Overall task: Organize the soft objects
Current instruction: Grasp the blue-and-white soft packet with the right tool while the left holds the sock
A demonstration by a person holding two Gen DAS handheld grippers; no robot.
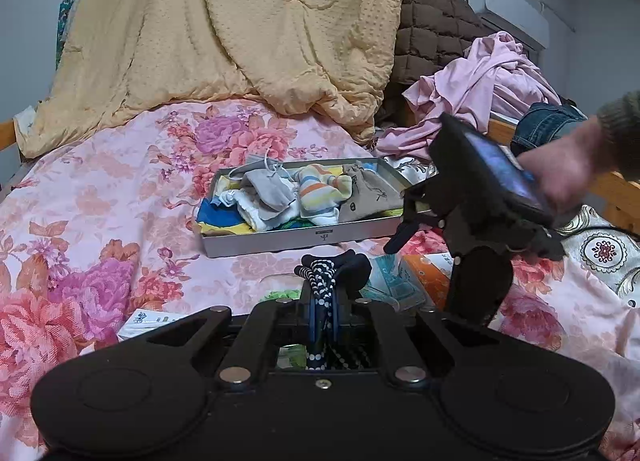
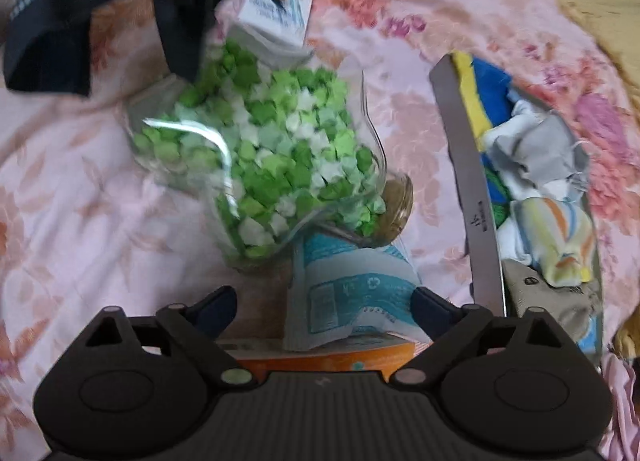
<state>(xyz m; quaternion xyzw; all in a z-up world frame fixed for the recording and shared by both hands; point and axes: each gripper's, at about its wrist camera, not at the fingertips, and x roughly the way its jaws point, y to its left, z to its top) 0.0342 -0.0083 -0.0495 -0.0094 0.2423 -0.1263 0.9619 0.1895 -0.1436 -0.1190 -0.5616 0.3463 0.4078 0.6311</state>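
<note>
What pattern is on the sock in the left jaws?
Navy with white dots, sock, clearest in the left wrist view.

Matt brushed-metal tray (image 1: 280,243) holds soft knit socks (image 1: 320,193); glossy clear jar (image 2: 256,165) of paper stars rests on woven floral bedsheet (image 1: 100,189).

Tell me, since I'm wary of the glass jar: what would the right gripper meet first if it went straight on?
Probably the teal-printed packet, lying between the open right gripper fingers atop an orange box. The jar of green stars lies just beyond; depth is unclear.

Left wrist view looks low across the floral pink bedsheet (image 1: 100,189); right wrist view peers steeply down, close (both share the shallow grey metal tray (image 1: 288,243) (image 2: 468,189)).
</note>
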